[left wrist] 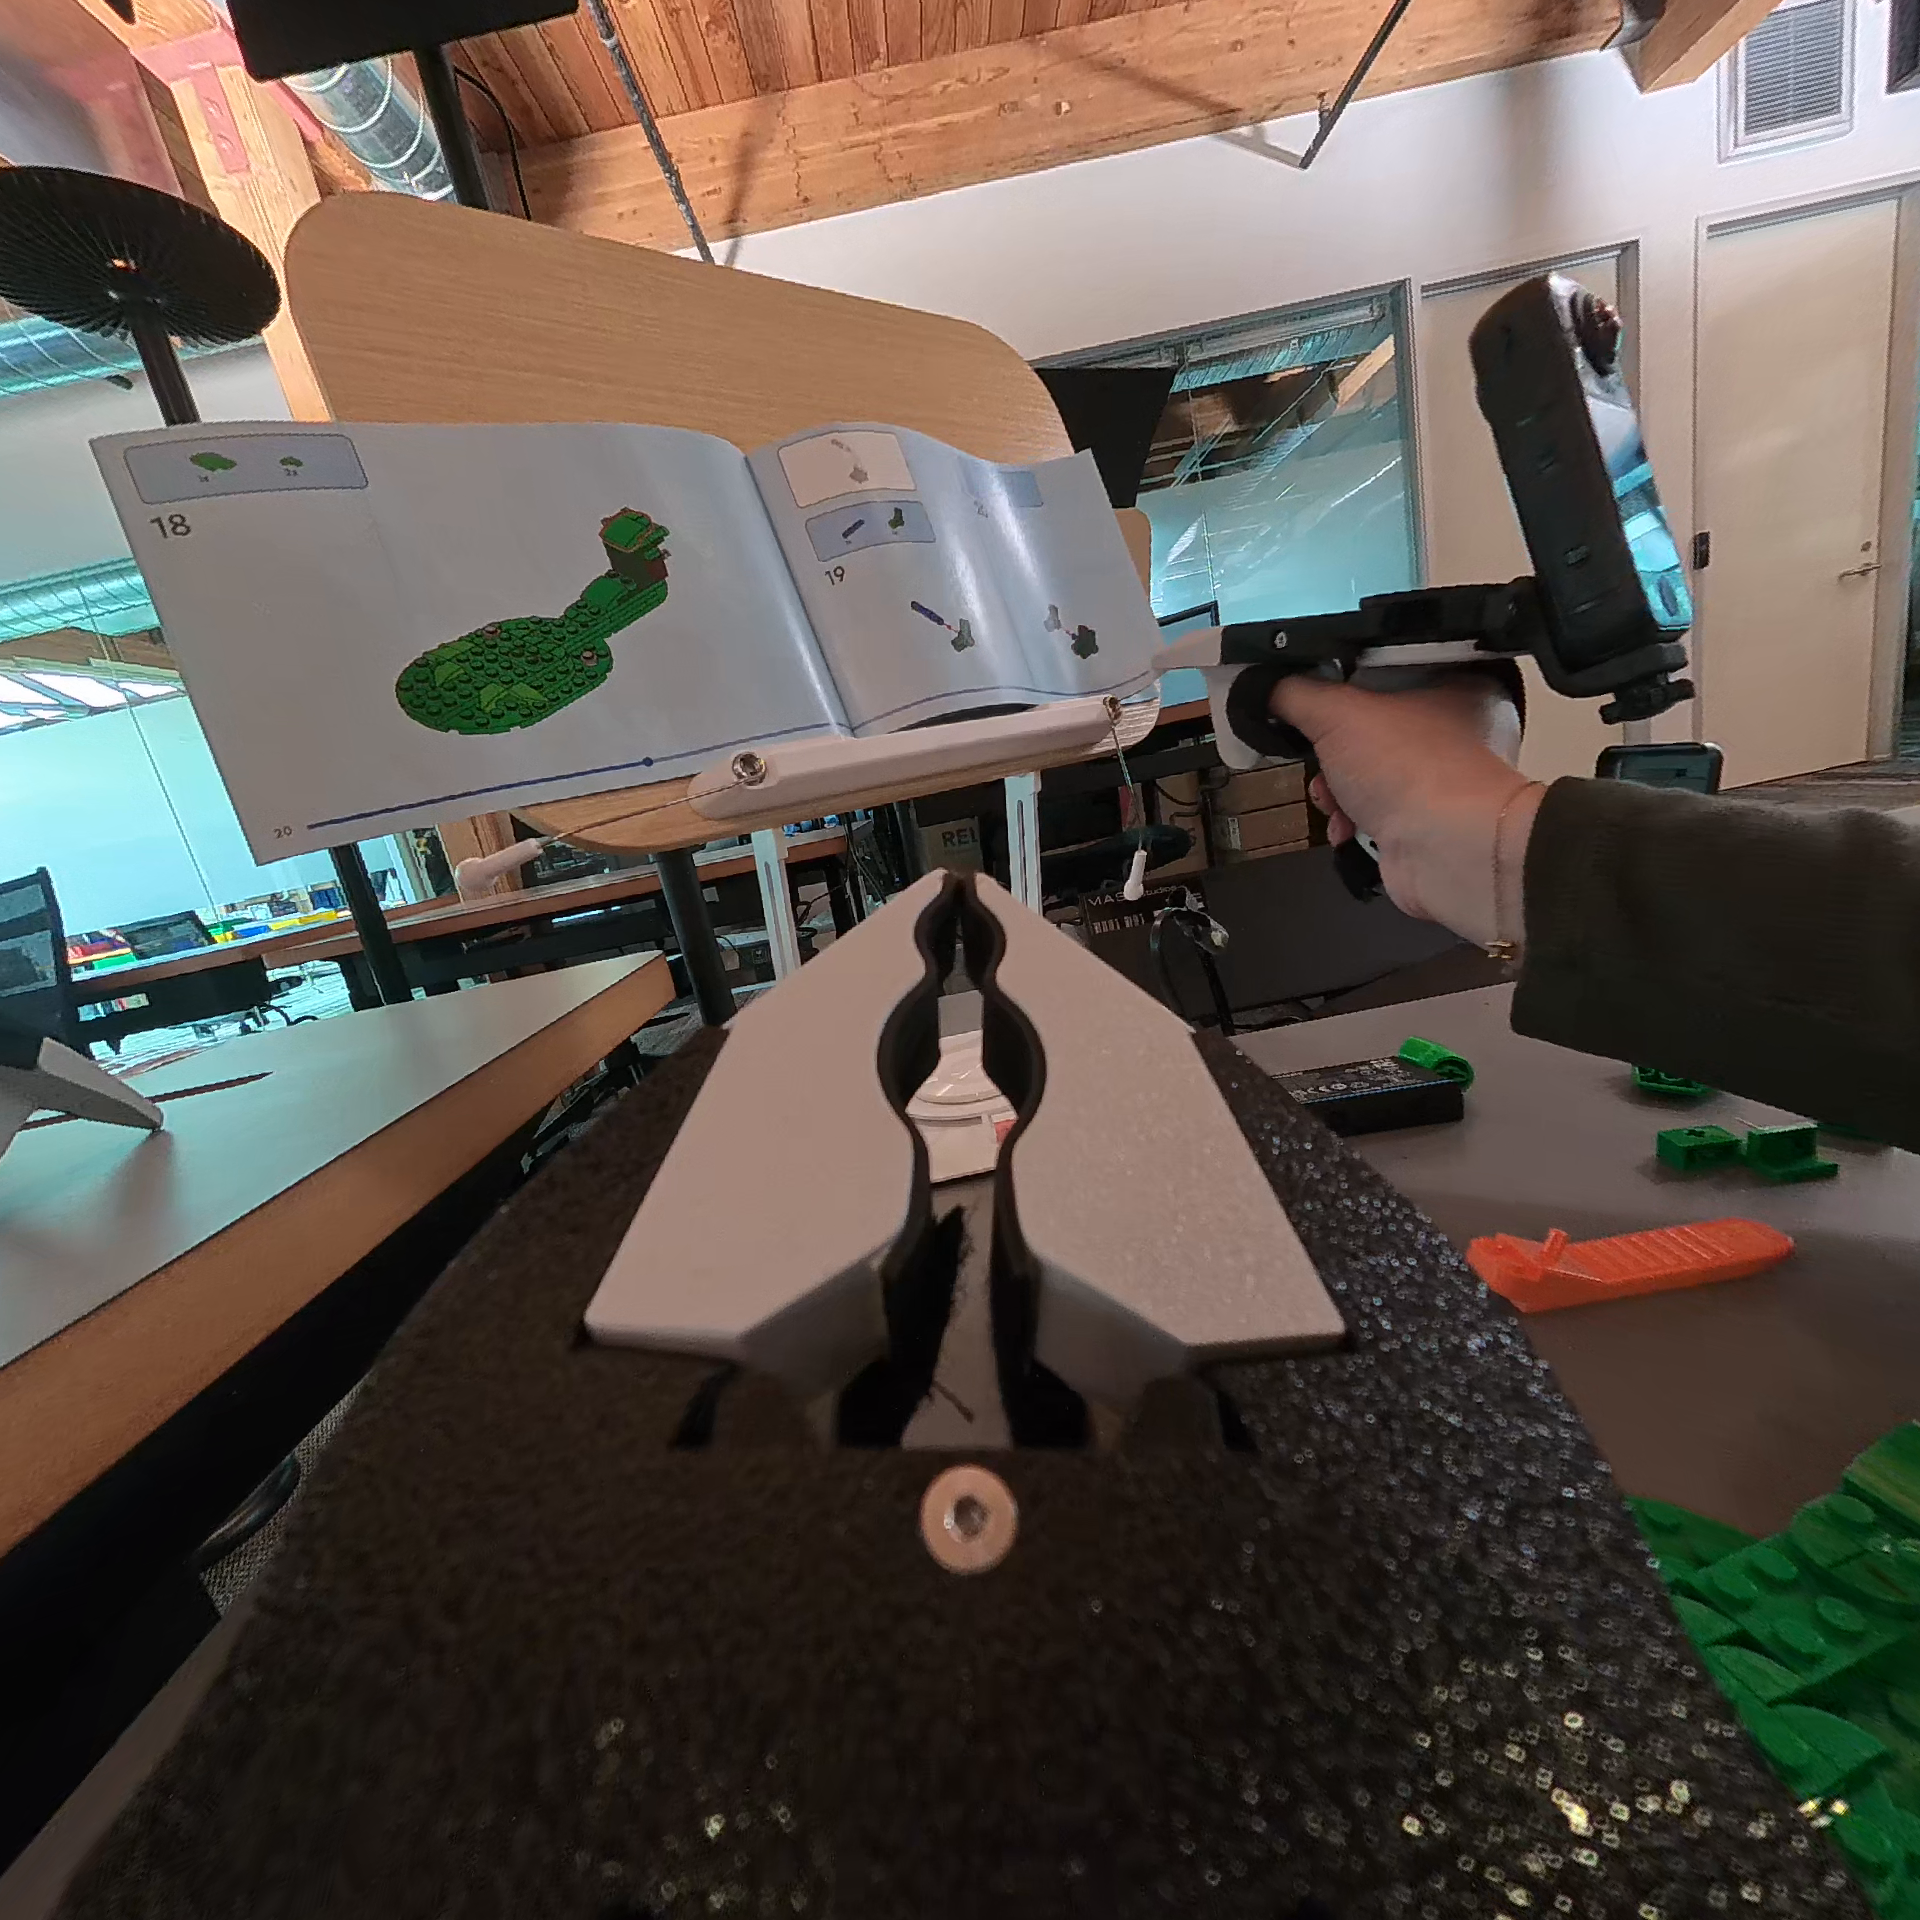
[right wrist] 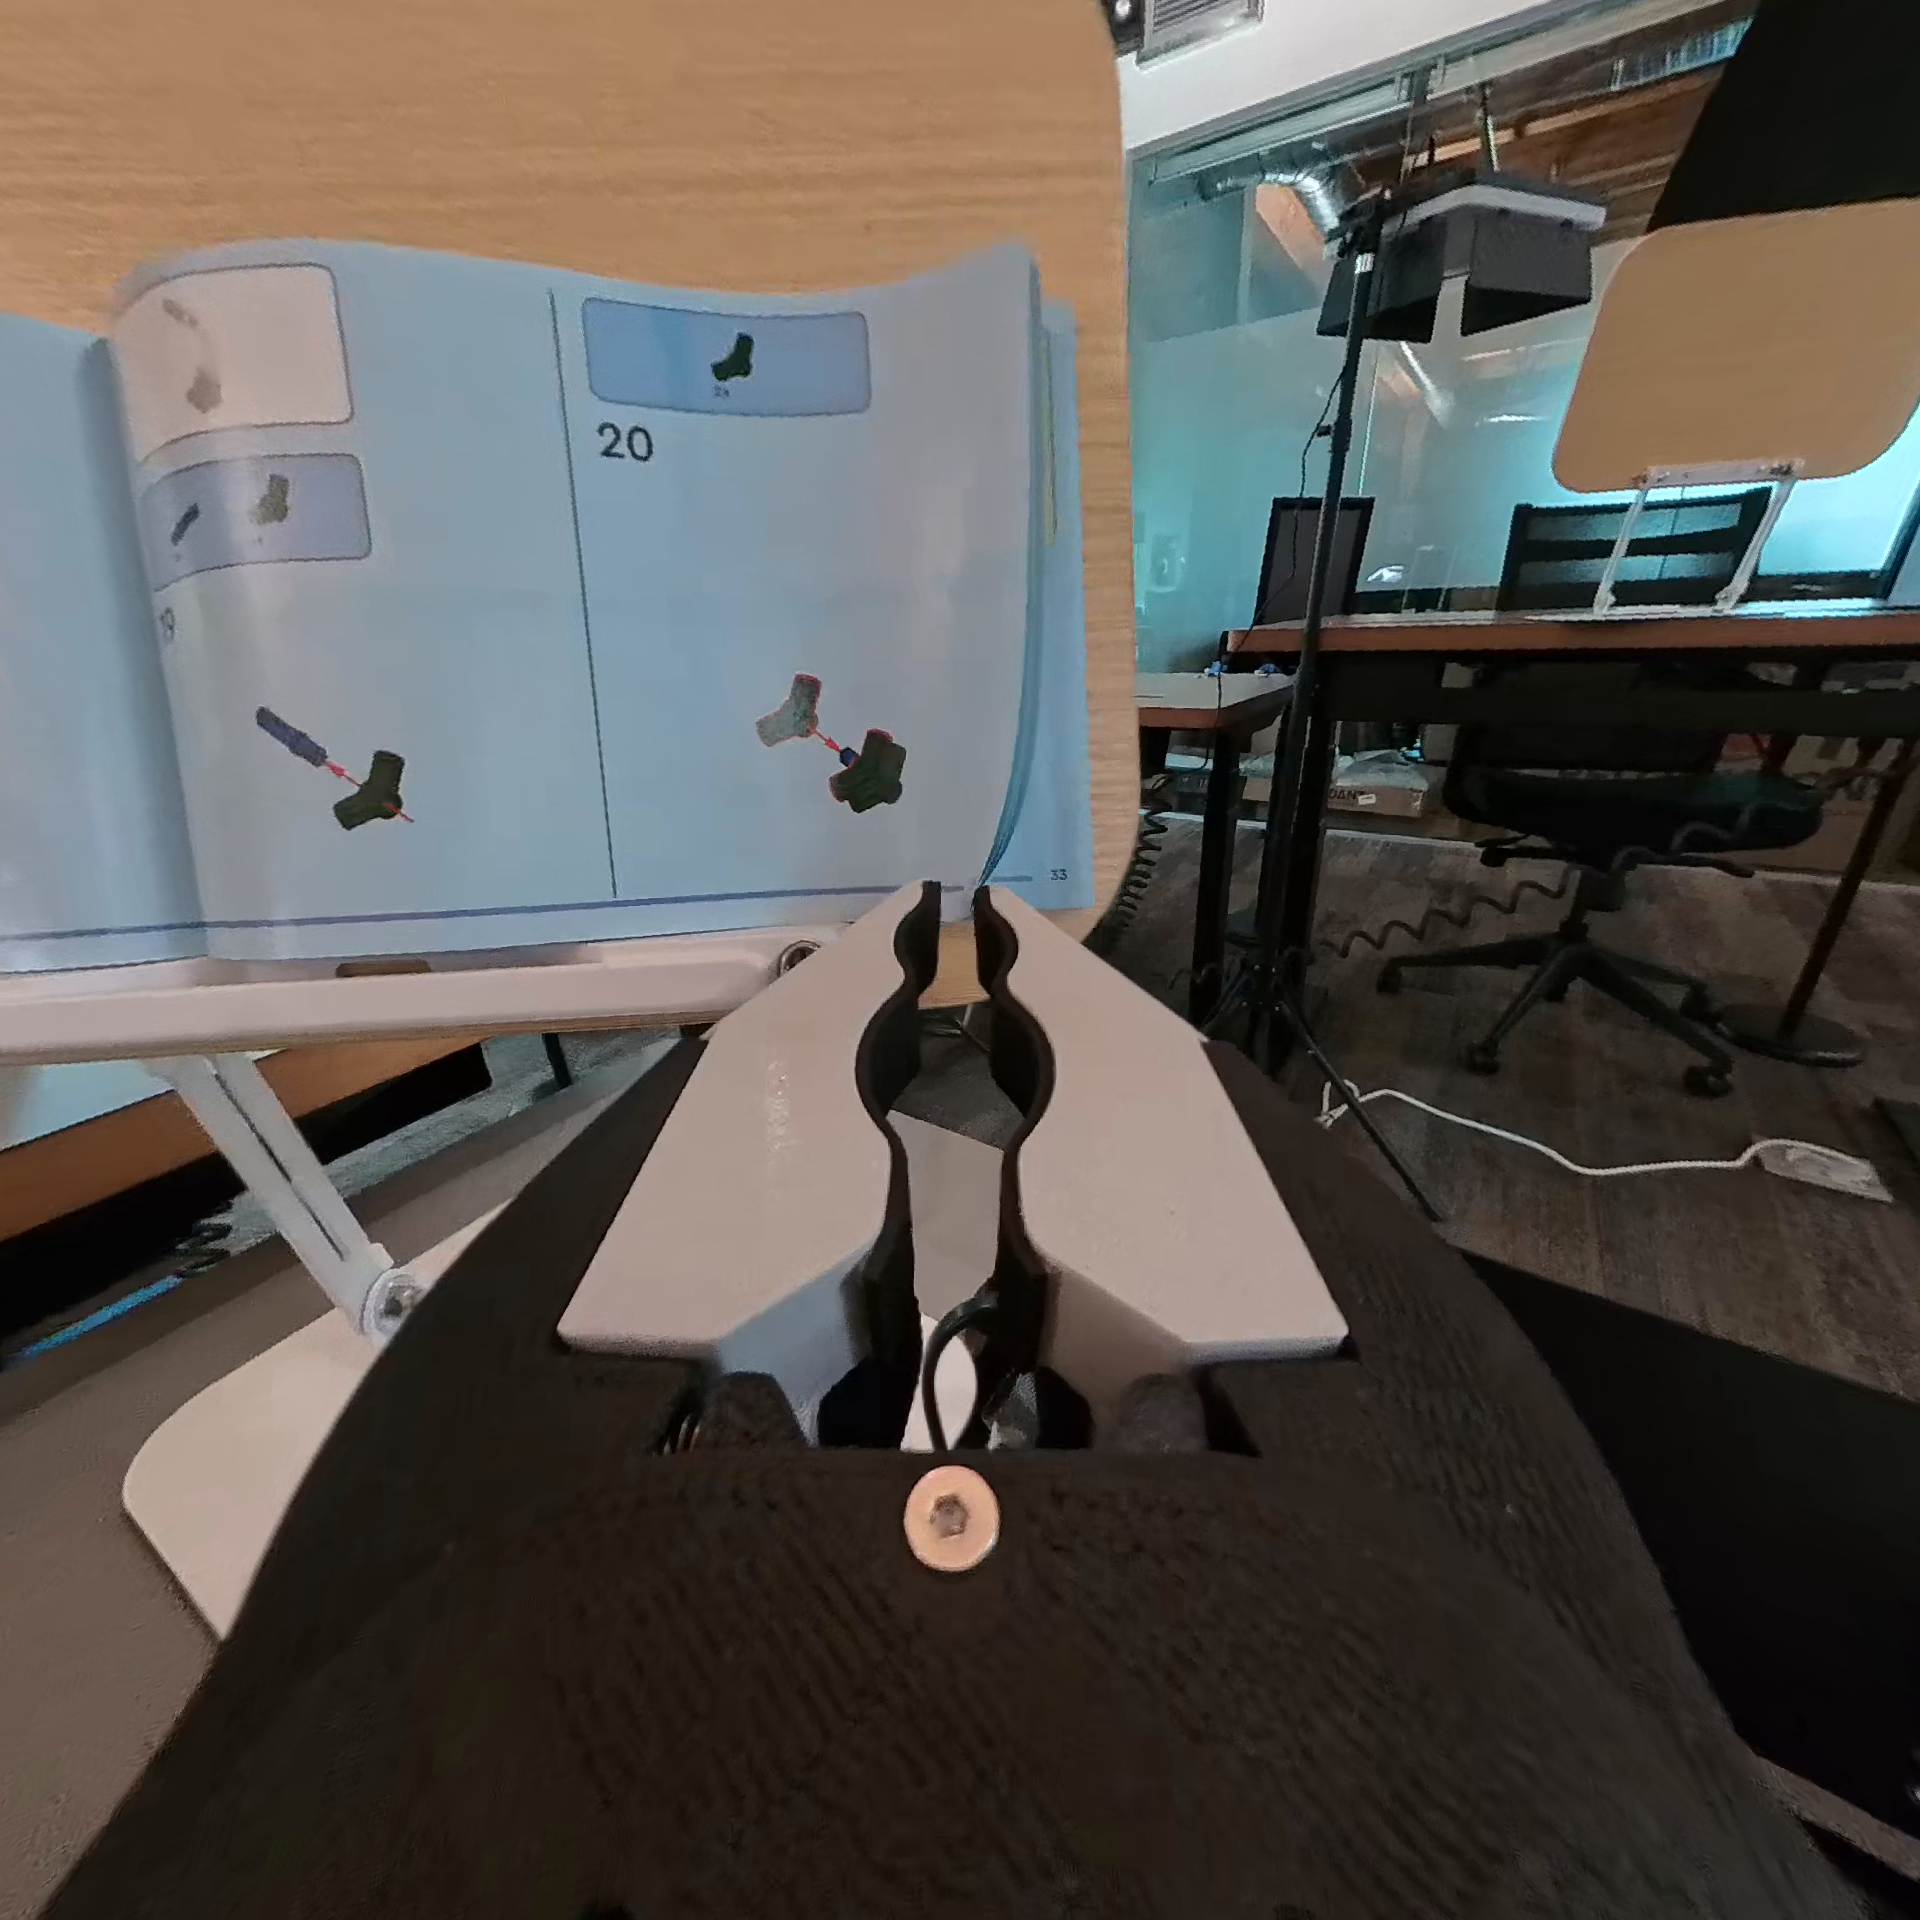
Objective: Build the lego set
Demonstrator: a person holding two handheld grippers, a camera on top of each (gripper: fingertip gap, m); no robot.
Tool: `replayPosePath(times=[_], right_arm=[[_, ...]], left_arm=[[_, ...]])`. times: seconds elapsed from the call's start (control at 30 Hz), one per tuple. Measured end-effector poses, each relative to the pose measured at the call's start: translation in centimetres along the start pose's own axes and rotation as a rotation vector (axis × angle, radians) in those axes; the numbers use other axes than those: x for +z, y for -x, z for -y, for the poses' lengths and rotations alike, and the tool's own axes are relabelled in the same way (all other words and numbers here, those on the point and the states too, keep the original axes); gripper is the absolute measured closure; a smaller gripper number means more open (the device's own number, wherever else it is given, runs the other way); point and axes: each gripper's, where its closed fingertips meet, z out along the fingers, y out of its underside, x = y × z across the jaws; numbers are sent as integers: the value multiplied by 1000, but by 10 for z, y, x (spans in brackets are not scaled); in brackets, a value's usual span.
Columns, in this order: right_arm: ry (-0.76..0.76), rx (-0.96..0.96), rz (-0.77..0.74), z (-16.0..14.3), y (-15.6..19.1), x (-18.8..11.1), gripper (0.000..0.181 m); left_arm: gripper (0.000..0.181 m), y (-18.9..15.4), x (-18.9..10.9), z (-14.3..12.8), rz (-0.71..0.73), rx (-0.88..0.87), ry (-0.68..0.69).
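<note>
An open instruction booklet (left wrist: 520, 623) rests on a wooden reading stand (left wrist: 623, 343) behind the grey table (left wrist: 1507, 1174). My left gripper (left wrist: 958, 883) is shut and empty, held in the air in front of the stand. My right gripper (left wrist: 1174, 655), held by a hand, reaches the booklet's right edge. In the right wrist view my right gripper (right wrist: 956, 891) pinches the lower right corner of the booklet's right page (right wrist: 790, 582), which curls up off the pages beneath. A green Lego build (left wrist: 1818, 1621) lies at the bottom right, with loose green pieces (left wrist: 1725, 1148) beyond it.
An orange brick separator (left wrist: 1631, 1257) and a black power brick (left wrist: 1371, 1091) lie on the grey table. Another table (left wrist: 260, 1122) stands to the left. The stand's white base (right wrist: 208, 1486) is below the booklet. A tripod (right wrist: 1309, 727) and an office chair (right wrist: 1621, 821) stand to the right. The grippers' ends are close to 30 cm from one another. The stand's white base (right wrist: 208, 1486) lies some 20 cm from my left tips, 30 cm from my right tips.
</note>
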Motion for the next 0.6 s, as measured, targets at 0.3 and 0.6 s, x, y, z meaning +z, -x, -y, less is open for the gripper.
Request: replayPosePath(times=[0.3,0.6], right_arm=[[-7,-75,-8,1,6,0,178],[-22,-126,-41,5,5,-2,177]], left_arm=[[181,0,0,0,1,-2,-1],[181,0,0,0,0,-1,-1]])
